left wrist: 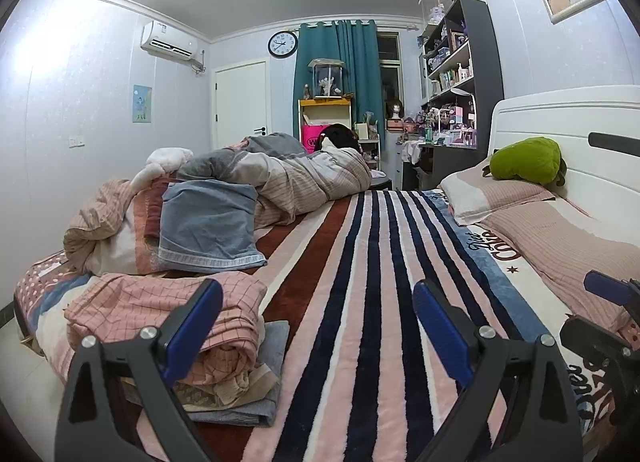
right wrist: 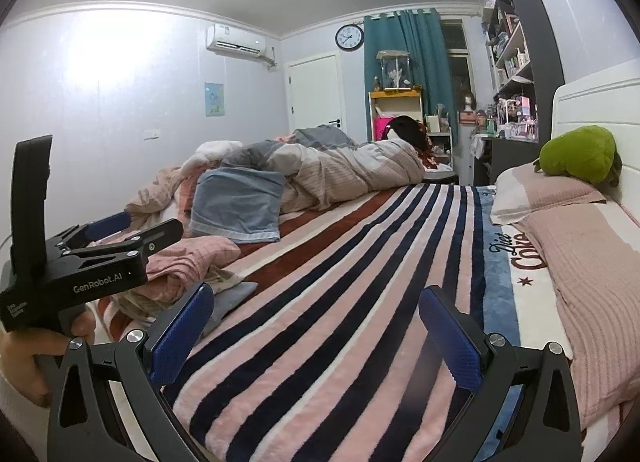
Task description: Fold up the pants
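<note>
blanket (left wrist: 360, 302): stripes of pink, navy, white and rust red; a blue and white border with dark lettering is seen at the pillow side
pink pants (left wrist: 160, 310): pale pink, crossed by a thin darker grid
folded cloth (left wrist: 208, 222): faded denim blue, edged with a paler patterned band
duvet (left wrist: 304, 174): beige-pink with fine lines, patched with grey
pillows (left wrist: 560, 234): dusty pink ribbed knit with white
plush toy (left wrist: 524, 160): bright green
curtain (left wrist: 344, 62): teal
finger pads (right wrist: 184, 326): blue, dimpled, set on black frames
walls (left wrist: 80, 82): pale lilac
</note>
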A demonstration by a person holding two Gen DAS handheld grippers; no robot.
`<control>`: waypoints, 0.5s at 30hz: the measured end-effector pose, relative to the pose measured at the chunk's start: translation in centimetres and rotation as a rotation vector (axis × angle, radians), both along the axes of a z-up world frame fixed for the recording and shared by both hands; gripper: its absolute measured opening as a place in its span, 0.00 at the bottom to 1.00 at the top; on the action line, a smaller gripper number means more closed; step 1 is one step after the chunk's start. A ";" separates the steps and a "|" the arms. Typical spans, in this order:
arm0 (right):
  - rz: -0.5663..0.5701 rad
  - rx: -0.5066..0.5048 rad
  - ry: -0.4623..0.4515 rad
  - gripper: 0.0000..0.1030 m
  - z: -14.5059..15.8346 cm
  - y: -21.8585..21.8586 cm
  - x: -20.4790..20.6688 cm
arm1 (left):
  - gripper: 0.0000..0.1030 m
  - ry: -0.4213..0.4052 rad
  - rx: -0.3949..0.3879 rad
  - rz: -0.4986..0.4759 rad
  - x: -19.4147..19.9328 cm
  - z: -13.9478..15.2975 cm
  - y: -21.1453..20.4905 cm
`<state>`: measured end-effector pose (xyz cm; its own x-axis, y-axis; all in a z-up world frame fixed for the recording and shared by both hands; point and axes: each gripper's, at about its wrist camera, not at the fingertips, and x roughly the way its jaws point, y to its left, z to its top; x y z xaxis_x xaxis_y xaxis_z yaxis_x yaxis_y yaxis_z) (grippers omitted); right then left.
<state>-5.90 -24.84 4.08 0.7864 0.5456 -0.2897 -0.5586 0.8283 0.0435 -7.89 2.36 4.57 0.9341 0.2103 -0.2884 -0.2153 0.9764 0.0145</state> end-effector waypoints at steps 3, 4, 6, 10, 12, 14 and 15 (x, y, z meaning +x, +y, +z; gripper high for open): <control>-0.010 0.001 -0.005 0.99 0.0 -0.2 -0.2 | 0.92 -0.001 0.002 0.001 0.0 0.0 0.0; -0.013 0.003 -0.006 0.99 0.0 -0.3 -0.2 | 0.92 -0.002 0.003 0.001 0.0 0.0 0.0; -0.018 0.006 -0.012 0.99 0.1 -0.4 -0.3 | 0.92 -0.004 0.006 0.001 -0.2 -0.1 -0.1; -0.028 0.004 -0.023 0.99 0.2 -0.5 -0.4 | 0.92 -0.009 0.005 0.000 -0.5 -0.1 -0.4; -0.029 0.002 -0.021 0.99 0.2 -0.4 -0.4 | 0.92 -0.009 0.003 -0.001 -0.6 -0.1 -0.4; -0.030 0.005 -0.014 0.99 0.2 -0.5 -0.2 | 0.92 -0.010 0.004 -0.001 -0.6 -0.1 -0.4; -0.031 0.006 -0.011 0.99 0.2 -0.6 -0.1 | 0.92 -0.009 0.005 -0.001 -0.6 -0.1 -0.4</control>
<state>-6.04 -25.45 4.31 0.8059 0.5228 -0.2779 -0.5333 0.8449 0.0429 -8.46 1.94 4.47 0.9368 0.2110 -0.2789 -0.2146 0.9765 0.0177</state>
